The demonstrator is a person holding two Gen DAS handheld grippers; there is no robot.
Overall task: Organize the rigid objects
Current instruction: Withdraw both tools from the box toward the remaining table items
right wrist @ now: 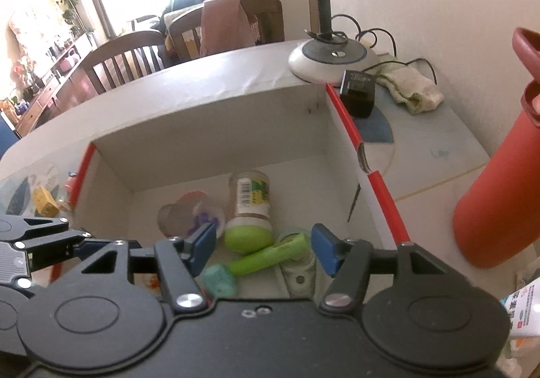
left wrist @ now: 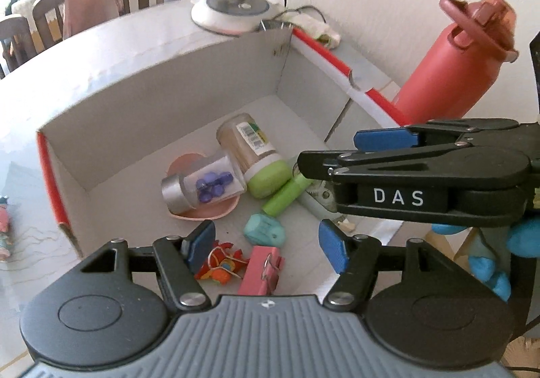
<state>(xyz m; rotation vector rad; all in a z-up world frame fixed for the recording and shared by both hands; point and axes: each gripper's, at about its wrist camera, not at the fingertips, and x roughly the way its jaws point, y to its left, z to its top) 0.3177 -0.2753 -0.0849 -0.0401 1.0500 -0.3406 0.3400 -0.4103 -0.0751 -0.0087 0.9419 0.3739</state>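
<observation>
Clutter fills the box [left wrist: 162, 88] below both of my tools: a toothpick jar [left wrist: 246, 145] with a green cap lies on its side, a clear jar [left wrist: 206, 185] of purple pins rests tilted on a pink dish [left wrist: 216, 212], and a green tube [left wrist: 287, 196], a teal sharpener [left wrist: 265, 231], a pink clip case [left wrist: 261, 271] and a small red toy [left wrist: 221, 265] are scattered near the front wall. My left gripper [left wrist: 266, 244] hangs over the front of the box with its blue pads wide apart and nothing between them. My right gripper [right wrist: 263, 248] stands spread the same way, empty, over the green tube and the jar cap; in the left view it reaches in from the side above the tube. Everything in here looks light and stiff, so I judge weight is no trouble; slip is. Both jars are smooth, round plastic and will likely roll or squirt out of flat pads, so I would take them across the body near the cap, where the shape steps. The pin jar looks brittle and I cannot tell how tight its silver lid sits, so a gentle squeeze suits it. The tube is narrow and should be pinched at mid-length, across its width. The red bottle [left wrist: 449, 64] outside the box, standing by the wall, looks the heaviest thing around and too broad for one tool unless taken by its loop handle.
</observation>
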